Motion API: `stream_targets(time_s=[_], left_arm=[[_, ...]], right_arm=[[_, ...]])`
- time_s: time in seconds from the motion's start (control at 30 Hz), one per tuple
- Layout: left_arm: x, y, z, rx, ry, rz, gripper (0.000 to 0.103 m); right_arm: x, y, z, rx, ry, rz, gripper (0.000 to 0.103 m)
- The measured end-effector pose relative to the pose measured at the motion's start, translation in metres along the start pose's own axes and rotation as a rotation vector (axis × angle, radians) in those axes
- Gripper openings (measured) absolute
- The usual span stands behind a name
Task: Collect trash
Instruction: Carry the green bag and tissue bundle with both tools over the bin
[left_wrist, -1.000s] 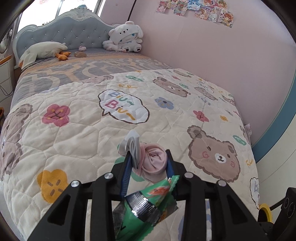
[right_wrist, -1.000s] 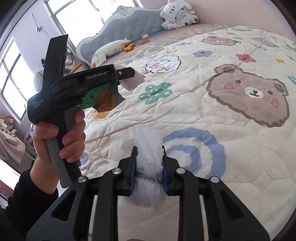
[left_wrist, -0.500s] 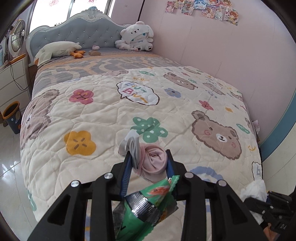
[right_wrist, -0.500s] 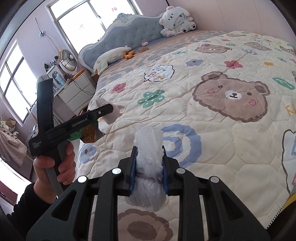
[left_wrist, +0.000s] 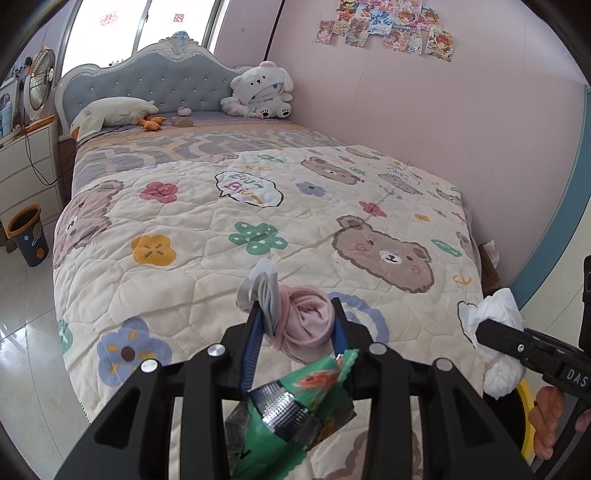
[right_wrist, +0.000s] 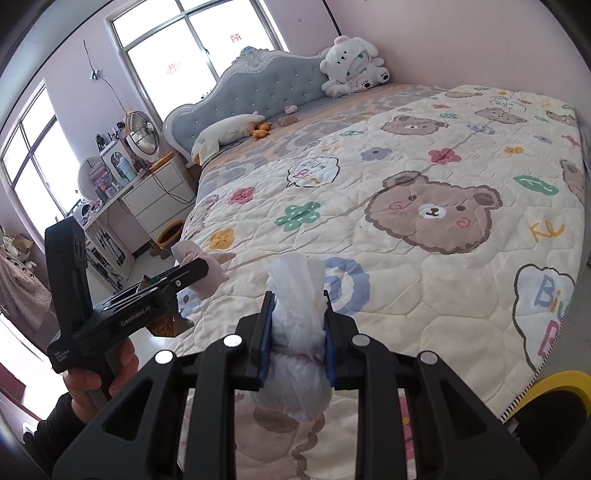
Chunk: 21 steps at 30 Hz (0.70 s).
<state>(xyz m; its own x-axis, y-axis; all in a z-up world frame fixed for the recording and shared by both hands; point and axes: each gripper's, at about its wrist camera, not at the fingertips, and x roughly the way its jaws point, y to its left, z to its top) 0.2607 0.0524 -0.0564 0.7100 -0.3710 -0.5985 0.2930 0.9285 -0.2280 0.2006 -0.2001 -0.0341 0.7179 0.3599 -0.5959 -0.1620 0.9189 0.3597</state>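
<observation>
My left gripper (left_wrist: 295, 325) is shut on a bundle of trash: a pink crumpled wad (left_wrist: 308, 323), a grey paper scrap (left_wrist: 260, 286) and a green foil snack wrapper (left_wrist: 295, 402) hanging below the jaws. My right gripper (right_wrist: 297, 325) is shut on a white crumpled tissue wad (right_wrist: 297, 306). Both are held over the foot of the bed (left_wrist: 207, 221). In the right wrist view the left gripper (right_wrist: 201, 267) shows at the left, a hand (right_wrist: 98, 373) on its handle. The right gripper (left_wrist: 498, 332) with the tissue (left_wrist: 495, 314) shows at the left wrist view's right edge.
A dark bin with an orange rim (left_wrist: 27, 236) stands on the floor left of the bed by white drawers (left_wrist: 26, 173). A yellow-rimmed container (right_wrist: 554, 391) sits at the bed's foot. Plush toys (left_wrist: 258, 92) lie at the headboard; a fan (right_wrist: 142, 133) stands on the drawers.
Both grippers have pulled back from the bed and risen a little, so more of the bed and floor shows. Each keeps its hold on its trash.
</observation>
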Motion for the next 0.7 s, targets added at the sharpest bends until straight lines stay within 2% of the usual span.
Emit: stream_targets(time_s=[0.17, 0.5, 0.7], left_arm=[[-0.026, -0.014, -0.006, -0.005, -0.017, -0.004, 0.033], [-0.081, -0.052, -0.007, 0.02, -0.113, -0.018, 0.034], [-0.098, -0.077, -0.008, 0.039, -0.121, -0.039, 0.034]], right_arm=[[-0.028, -0.002, 0.005, -0.024, -0.036, -0.005, 0.022], [-0.091, -0.006, 0.013, -0.061, -0.121, -0.027, 0.022], [-0.122, -0.013, 0.015, -0.072, -0.162, -0.053, 0.022]])
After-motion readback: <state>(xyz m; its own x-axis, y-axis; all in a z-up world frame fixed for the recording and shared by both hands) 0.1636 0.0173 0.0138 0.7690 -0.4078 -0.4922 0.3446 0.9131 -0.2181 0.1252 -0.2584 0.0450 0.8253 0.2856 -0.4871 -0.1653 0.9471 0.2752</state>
